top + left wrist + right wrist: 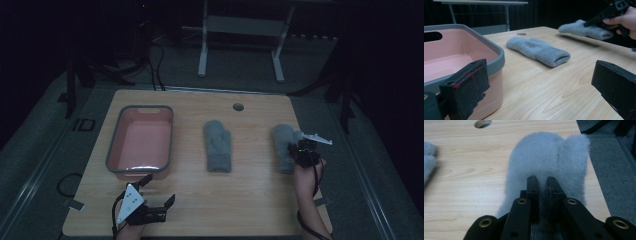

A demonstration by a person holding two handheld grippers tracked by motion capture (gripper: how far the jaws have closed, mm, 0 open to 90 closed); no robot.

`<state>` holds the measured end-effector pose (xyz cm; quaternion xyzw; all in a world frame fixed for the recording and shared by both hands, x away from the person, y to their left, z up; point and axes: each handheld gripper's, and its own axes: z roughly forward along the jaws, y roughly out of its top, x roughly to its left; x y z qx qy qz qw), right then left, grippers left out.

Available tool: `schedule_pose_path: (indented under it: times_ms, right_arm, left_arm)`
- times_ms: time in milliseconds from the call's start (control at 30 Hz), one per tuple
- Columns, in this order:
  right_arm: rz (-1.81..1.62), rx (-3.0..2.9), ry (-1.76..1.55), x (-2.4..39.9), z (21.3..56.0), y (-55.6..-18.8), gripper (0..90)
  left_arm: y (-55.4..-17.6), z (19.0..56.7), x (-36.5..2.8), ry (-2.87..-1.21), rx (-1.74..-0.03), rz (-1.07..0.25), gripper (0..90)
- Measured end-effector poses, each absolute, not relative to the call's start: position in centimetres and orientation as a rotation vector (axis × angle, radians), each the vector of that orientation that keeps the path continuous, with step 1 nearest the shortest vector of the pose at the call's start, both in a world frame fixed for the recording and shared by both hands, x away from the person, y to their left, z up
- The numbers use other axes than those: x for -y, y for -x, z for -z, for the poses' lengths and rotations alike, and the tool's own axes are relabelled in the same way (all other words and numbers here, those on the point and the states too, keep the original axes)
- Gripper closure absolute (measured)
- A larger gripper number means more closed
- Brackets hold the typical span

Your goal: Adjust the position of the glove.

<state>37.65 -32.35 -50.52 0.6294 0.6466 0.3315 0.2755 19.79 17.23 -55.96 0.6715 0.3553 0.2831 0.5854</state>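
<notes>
We see a dark room with grey carpeted floor [240, 70] around a light wooden bench [200, 200], and the white legs of a second table frame [202, 50] behind it. The bench has a small round hole [238, 107] near its far edge. At its left stands a pink plastic tub [141, 142] with a grey rim. In the middle lies a grey mitten [218, 146], flat, cuff toward us.

Near the right edge of the bench we see the second grey mitten [283, 145], fuzzy, with thumb and palm pointing away and a ribbed cuff toward the person. In the left claw view it hangs lifted at the cuff end, a shadow beneath it. The right claw [300, 150] is clenched on that cuff, fabric pinched between its narrow jaws [542, 195].

The left claw [160, 192] rests released at the near left of the bench, just beside the tub, jaws wide with nothing between them.
</notes>
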Motion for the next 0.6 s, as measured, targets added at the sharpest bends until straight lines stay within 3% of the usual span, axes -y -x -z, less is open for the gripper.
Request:
schedule_pose_path:
  times_ms: [300,333,400,600]
  right_arm:
    - [-0.835,-1.804,-1.724,32.8,54.3,-37.6,78.6]
    - [-0.878,-1.846,-1.682,33.0,54.2,-37.5,64.2]
    - [-0.906,-1.884,-1.655,33.3,53.8,-37.6,56.6]
    - [-0.929,-1.993,-1.491,34.5,52.2,-37.5,50.1]
  left_arm:
    - [-19.7,55.9,-17.3,-1.581,-0.816,-0.674,1.5]
    - [-19.7,55.9,-17.4,-1.576,-0.823,-0.668,1.5]
    - [-19.8,56.0,-17.4,-1.574,-0.829,-0.662,1.5]
    - [-19.8,56.0,-17.3,-1.585,-0.824,-0.655,1.5]
